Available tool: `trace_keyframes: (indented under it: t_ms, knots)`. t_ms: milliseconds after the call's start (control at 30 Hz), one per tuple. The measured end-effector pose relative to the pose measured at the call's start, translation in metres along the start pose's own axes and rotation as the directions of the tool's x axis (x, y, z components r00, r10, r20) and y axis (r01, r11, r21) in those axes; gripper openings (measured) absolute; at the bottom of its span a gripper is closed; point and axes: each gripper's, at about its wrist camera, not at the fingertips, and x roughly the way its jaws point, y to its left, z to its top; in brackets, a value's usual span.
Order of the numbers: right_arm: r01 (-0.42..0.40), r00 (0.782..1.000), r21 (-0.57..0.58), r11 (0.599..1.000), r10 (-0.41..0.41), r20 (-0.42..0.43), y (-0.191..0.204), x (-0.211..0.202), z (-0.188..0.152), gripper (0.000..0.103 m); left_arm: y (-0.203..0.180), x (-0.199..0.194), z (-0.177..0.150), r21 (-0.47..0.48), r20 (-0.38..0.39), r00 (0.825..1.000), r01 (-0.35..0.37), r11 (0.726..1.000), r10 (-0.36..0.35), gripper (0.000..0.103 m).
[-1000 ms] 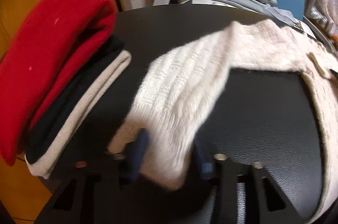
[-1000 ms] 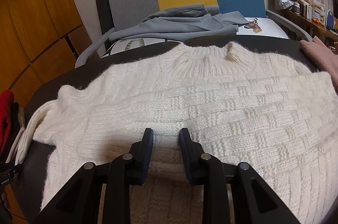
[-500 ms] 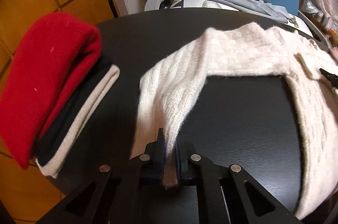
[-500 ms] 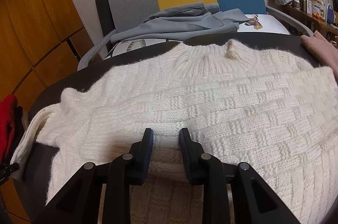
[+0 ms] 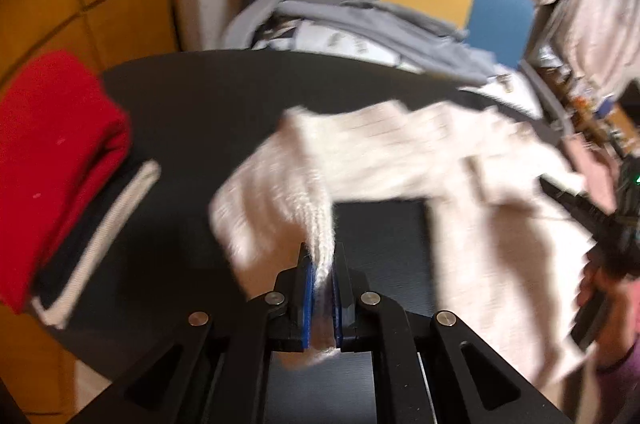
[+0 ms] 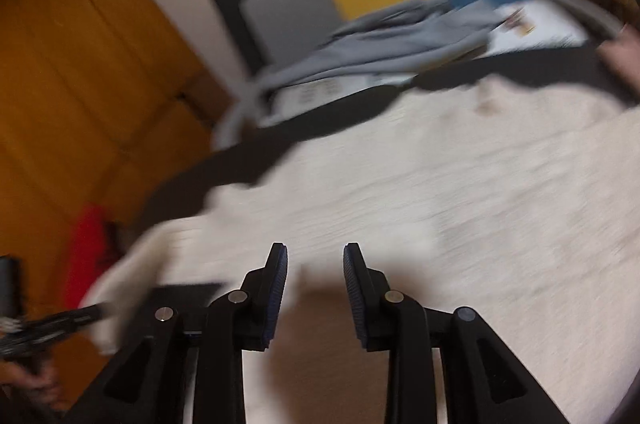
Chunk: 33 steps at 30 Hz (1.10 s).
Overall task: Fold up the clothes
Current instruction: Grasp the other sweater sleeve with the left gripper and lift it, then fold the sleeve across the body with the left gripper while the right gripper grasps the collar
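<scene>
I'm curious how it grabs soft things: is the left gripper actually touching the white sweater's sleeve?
Touching. In the left wrist view, the left gripper is shut on the white sweater's sleeve, the knit pinched between its blue pads.

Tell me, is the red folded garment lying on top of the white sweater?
No, the red garment tops a separate stack at the table's left edge, apart from the white sweater.

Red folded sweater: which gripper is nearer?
Left. The left gripper, clamping the white sweater's sleeve, is beside the red sweater; the right gripper is farther, over the sweater's body.
</scene>
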Motion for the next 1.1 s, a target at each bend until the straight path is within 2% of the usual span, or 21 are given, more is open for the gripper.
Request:
trace_keyframes:
  t_ms: [67, 167, 300, 367, 433, 467, 500, 533, 600, 700, 900, 967, 1033, 1067, 1100]
  knots:
    - [-0.080, 0.996, 0.021, 0.997, 0.081, -0.035, 0.008, -0.002, -0.011, 0.029, -0.022, -0.002, 0.006, 0.006, 0.004, 0.998, 0.067, 0.998, -0.067, 0.008]
    - [-0.126, 0.990, 0.048, 0.991, 0.129, -0.058, 0.010, -0.004, -0.028, 0.029, -0.056, 0.005, 0.015, 0.023, -0.001, 0.988, 0.157, 0.987, -0.157, 0.008]
    - [-0.120, 0.988, 0.132, 0.984, 0.131, -0.081, -0.007, -0.004, -0.046, 0.033, -0.100, 0.039, 0.016, 0.009, -0.056, 0.961, 0.272, 0.962, -0.271, 0.009]
    - [-0.095, 0.987, 0.169, 0.981, 0.115, -0.113, -0.017, -0.002, -0.054, 0.034, -0.112, 0.063, 0.013, -0.018, -0.099, 0.951, 0.293, 0.956, -0.294, 0.017]
    - [-0.075, 0.984, 0.195, 0.978, 0.104, -0.142, -0.027, -0.003, -0.061, 0.035, -0.113, 0.075, 0.009, -0.068, -0.110, 0.944, 0.306, 0.950, -0.312, 0.046]
    - [-0.071, 0.984, 0.202, 0.977, 0.102, -0.149, -0.030, -0.004, -0.065, 0.035, -0.108, 0.074, 0.005, -0.097, -0.089, 0.945, 0.307, 0.947, -0.315, 0.052]
    - [-0.073, 0.983, 0.206, 0.976, 0.105, -0.151, -0.033, -0.007, -0.068, 0.035, -0.100, 0.069, -0.001, -0.128, -0.056, 0.947, 0.306, 0.943, -0.315, 0.067]
    - [-0.082, 0.983, 0.203, 0.976, 0.113, -0.147, -0.034, -0.010, -0.070, 0.036, -0.093, 0.065, -0.007, -0.159, -0.023, 0.949, 0.306, 0.939, -0.314, 0.077]
    - [-0.088, 0.982, 0.186, 0.979, 0.117, -0.146, -0.032, -0.013, -0.072, 0.043, -0.076, 0.052, -0.020, -0.192, 0.046, 0.960, 0.280, 0.941, -0.277, 0.079]
    - [-0.089, 0.983, 0.155, 0.984, 0.112, -0.148, -0.026, -0.011, -0.071, 0.046, -0.054, 0.043, -0.040, -0.206, 0.079, 0.973, 0.230, 0.951, -0.218, 0.079]
    - [-0.076, 0.981, 0.190, 0.979, 0.108, -0.163, -0.015, 0.016, -0.059, 0.047, -0.048, 0.046, -0.078, -0.189, 0.044, 0.975, 0.220, 0.957, -0.216, 0.079]
    - [-0.064, 0.981, 0.158, 0.985, 0.091, -0.173, -0.007, 0.029, -0.055, 0.047, -0.052, 0.049, -0.086, -0.178, 0.034, 0.976, 0.217, 0.960, -0.215, 0.079]
    - [-0.030, 0.980, 0.093, 0.995, 0.048, -0.193, 0.005, 0.041, -0.049, 0.036, -0.055, 0.050, -0.092, -0.164, 0.026, 0.977, 0.214, 0.963, -0.213, 0.079]
    - [-0.010, 0.978, 0.054, 0.998, 0.022, -0.209, 0.012, 0.045, -0.044, 0.018, -0.055, 0.050, -0.094, -0.157, 0.024, 0.977, 0.213, 0.964, -0.212, 0.079]
    - [0.000, 0.975, 0.022, 1.000, 0.005, -0.224, 0.018, 0.050, -0.040, 0.006, -0.056, 0.049, -0.094, -0.151, 0.022, 0.977, 0.213, 0.965, -0.212, 0.079]
